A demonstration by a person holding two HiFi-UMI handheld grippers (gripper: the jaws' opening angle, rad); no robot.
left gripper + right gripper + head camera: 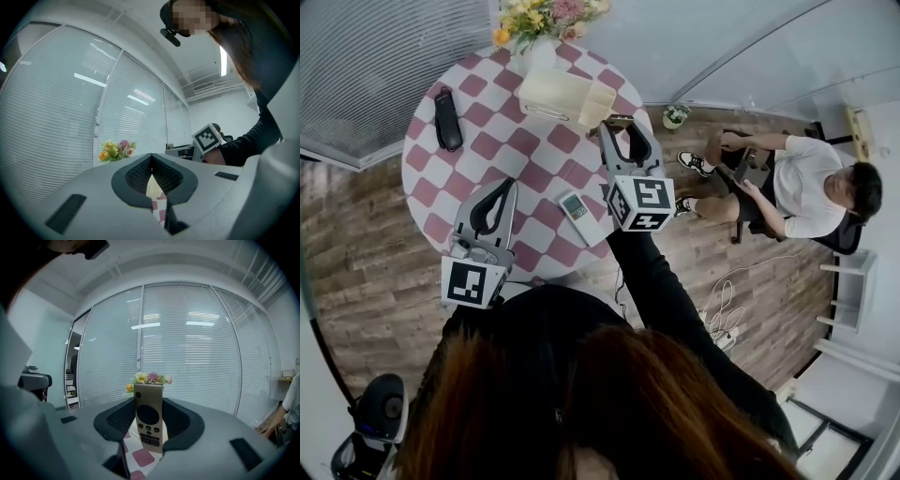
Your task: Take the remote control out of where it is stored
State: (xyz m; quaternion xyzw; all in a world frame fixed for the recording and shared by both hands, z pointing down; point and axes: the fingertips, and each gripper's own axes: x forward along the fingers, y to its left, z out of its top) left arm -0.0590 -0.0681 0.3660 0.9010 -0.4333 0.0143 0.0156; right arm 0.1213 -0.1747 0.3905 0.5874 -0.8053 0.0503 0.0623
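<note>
Gripping a slim gold remote upright w/ the right gripper, jaws closed on its two long edges, dead centre of the right gripper view. Flat tan face, small dark dot at upper left corner, big dark round pad below that, then a row of three tiny buttons and two darker bars near the bottom. Hanging above the pink-and-white check table, w/ flowers right behind its top edge.

Button markings too small to read. Sides of the remote tucked behind the dark jaw pads. Hard to pick out in the head view: a cream piece just past the jaw tips, upper centre, beside a cream box; cannot tell if that is it.

Left gripper at lower left of the head view, tips meeting, holding nothing. Own grey body filling the lower half of the left gripper view; only a sliver of check cloth and sth cream showing through the gap.

Also on the table: a white remote at centre, a black oblong thing at upper left, type unclear. Seated person at right edge. Bottom of head view blocked by hair and dark sleeves.
</note>
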